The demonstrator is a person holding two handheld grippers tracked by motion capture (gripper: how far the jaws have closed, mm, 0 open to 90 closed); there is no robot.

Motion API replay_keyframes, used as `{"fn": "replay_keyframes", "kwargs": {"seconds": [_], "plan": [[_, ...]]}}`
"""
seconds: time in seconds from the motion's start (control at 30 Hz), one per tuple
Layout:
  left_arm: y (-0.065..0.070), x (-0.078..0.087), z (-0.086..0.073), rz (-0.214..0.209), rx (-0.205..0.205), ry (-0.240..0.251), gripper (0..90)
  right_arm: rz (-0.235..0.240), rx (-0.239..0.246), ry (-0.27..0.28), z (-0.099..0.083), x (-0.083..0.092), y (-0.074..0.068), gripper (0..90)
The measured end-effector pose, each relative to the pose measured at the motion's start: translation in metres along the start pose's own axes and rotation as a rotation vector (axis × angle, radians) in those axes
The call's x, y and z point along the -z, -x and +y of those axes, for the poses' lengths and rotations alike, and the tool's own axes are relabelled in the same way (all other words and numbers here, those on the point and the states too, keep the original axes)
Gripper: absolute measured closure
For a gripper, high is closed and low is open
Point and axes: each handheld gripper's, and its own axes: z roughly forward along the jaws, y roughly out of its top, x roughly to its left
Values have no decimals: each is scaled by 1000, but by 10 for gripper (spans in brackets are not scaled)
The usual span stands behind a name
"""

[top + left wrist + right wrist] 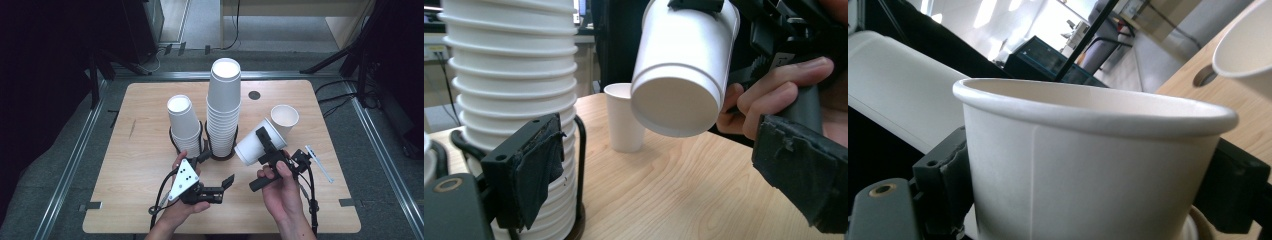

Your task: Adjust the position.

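The right gripper (263, 145) holds a paper cup (256, 143) on its side above the table (140, 165), its jaws clamped on the cup's wall and its base turned toward the left gripper (215, 170). That one's jaws stand wide with nothing between them, just in front of the tall stack (223, 107). A short stack (183, 122) stands beside it, and a lone cup (285, 119) stands upright, seemingly just behind the held one.
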Motion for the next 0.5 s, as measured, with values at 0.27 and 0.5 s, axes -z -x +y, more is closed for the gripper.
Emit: {"fn": "replay_keyframes", "kwargs": {"seconds": [0.27,0.5], "plan": [[-7,11,-4,45,1,-20,68,-41,243,45,2,-1,6,121],[-16,19,-10,85,21,-42,69,-64,420,60,-4,0,13,121]]}}
